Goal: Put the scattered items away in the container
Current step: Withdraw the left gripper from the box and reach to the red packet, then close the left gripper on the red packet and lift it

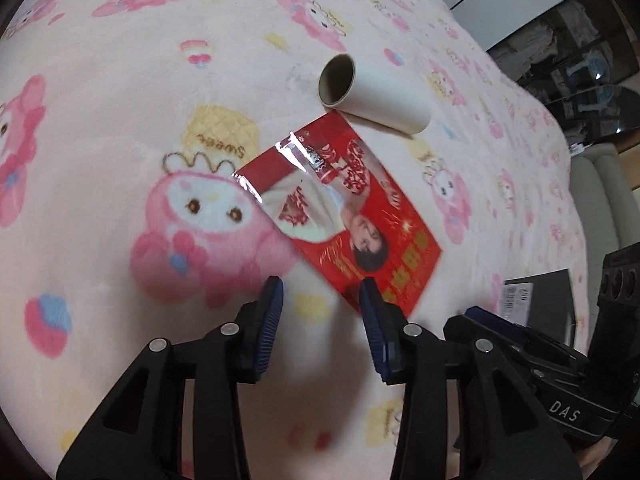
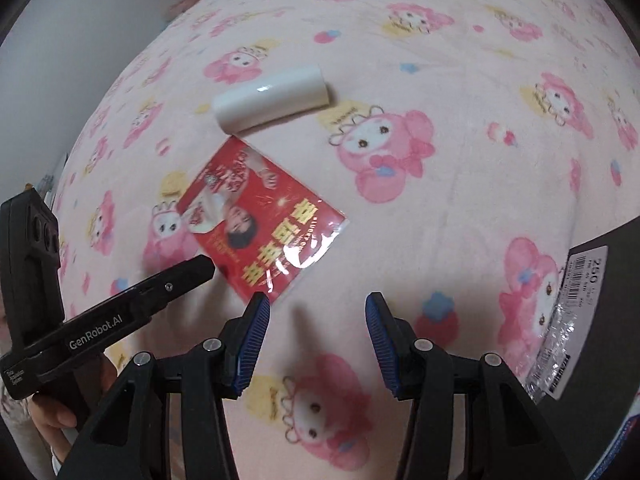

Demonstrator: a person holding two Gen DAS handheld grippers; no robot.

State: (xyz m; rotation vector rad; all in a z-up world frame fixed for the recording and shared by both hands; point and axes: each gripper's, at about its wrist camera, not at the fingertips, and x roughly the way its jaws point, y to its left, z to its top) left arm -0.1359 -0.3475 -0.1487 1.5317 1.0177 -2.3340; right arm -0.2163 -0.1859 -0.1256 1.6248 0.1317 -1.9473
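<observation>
While both grippers, left (image 1: 322, 294) and right (image 2: 316, 310), gape empty, red packet (image 1: 340, 212) abuts white roll (image 1: 374, 94).

left tool (image 1: 321, 290): black plastic arms, ribbed blue pads, silver screws, white "GenRobot.AI" lettering | right tool (image 2: 317, 306): black arms, ribbed blue pads, silver screws, "DAS" marking | both: black camera block with round lenses
</observation>
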